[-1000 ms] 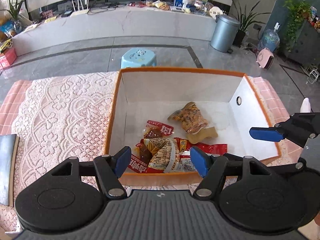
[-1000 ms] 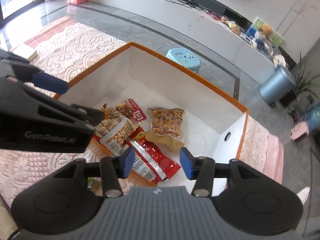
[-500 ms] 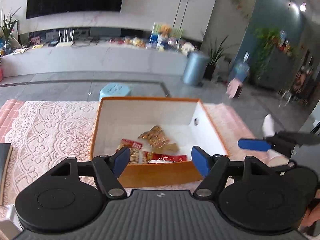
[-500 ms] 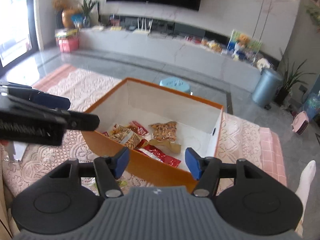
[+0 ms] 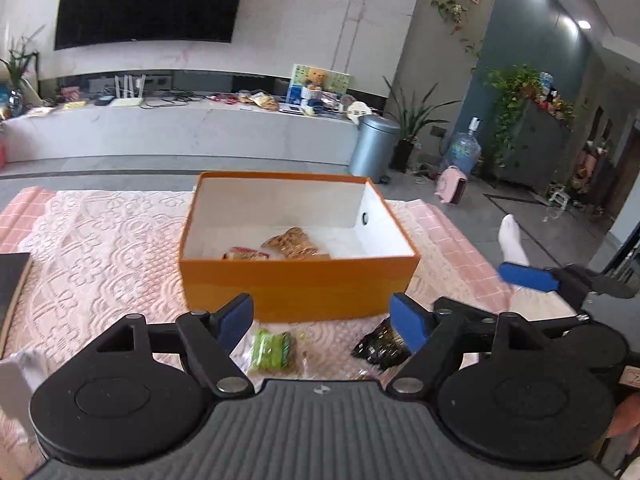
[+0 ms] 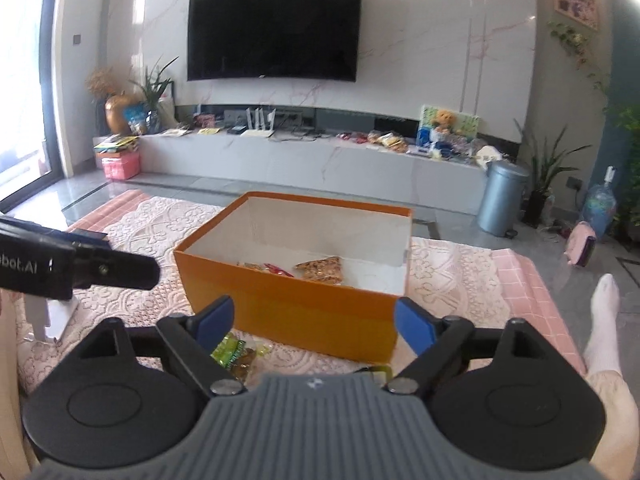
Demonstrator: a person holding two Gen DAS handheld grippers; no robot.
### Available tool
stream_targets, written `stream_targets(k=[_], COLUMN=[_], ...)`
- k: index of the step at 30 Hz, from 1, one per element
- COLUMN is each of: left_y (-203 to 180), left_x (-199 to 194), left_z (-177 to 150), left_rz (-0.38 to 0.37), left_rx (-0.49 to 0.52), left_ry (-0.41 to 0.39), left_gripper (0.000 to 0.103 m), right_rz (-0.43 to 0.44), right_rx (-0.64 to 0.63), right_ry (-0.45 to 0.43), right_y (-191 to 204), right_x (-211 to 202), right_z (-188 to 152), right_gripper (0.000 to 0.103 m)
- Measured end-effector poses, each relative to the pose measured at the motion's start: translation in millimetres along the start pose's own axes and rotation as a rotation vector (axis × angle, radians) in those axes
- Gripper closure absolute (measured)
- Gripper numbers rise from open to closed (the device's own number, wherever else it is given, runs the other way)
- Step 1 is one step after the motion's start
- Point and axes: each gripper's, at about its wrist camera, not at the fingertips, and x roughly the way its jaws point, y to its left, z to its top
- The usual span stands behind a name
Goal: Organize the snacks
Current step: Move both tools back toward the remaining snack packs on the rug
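An orange box with a white inside stands on the lace cloth. It holds a nut packet and a red packet. In front of the box lie a green packet and a dark packet. My left gripper hangs short of the box's near wall, above these loose packets. Its jaws are opening with nothing between them. My right gripper faces the orange box from the near right. Its jaws are also opening and empty, and the green packet lies below its left finger.
A dark flat object lies at the cloth's left edge, and a white stand is near it. A person's foot in a white sock rests at the right of the table. A grey bin and a long TV bench stand across the floor.
Both grippers pulled back from over the box to its near side and tilted up. Both sets of jaws widened. The loose packets in front of the box came into view.
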Motion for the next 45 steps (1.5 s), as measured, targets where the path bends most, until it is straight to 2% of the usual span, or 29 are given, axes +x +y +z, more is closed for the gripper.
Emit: stream_targets(k=[8, 17, 20, 25, 27, 32, 38, 45], left_y=[-1, 17, 21, 24, 24, 18, 15, 8], left_x=[6, 25, 33, 48, 57, 80, 103, 121], left_z=[-34, -62, -66, -73, -75, -86, -96, -96], left_rz=[0.012, -0.004, 0.016, 0.048, 0.037, 0.010, 0.041, 0.101], left_rx=[0.000, -0.067, -0.069, -0.074, -0.087, -0.102, -0.138, -0.173], left_ry=[0.074, 0.145, 0.170, 0.209, 0.233, 0.295, 0.348, 0.376], left_gripper=[0.011, 0.011, 0.013, 0.013, 0.013, 0.015, 0.015, 0.015], right_rz=[-0.023, -0.039, -0.056, -0.054, -0.045, -0.001, 0.055, 0.057], right_rx=[0.000, 0.033, 0.041, 0.056, 0.063, 0.051, -0.038, -0.086], right_ry=[0.023, 0.115, 0.143, 0.180, 0.192, 0.209, 0.173, 0.197], right_y=[5, -2, -7, -15, -17, -14, 1, 8], right_x=[-8, 18, 26, 42, 48, 60, 64, 77], right_z=[-39, -84, -95, -105, -108, -113, -116, -122], right_gripper=[0.012, 0.013, 0.016, 0.020, 0.025, 0.027, 0.028, 0.028])
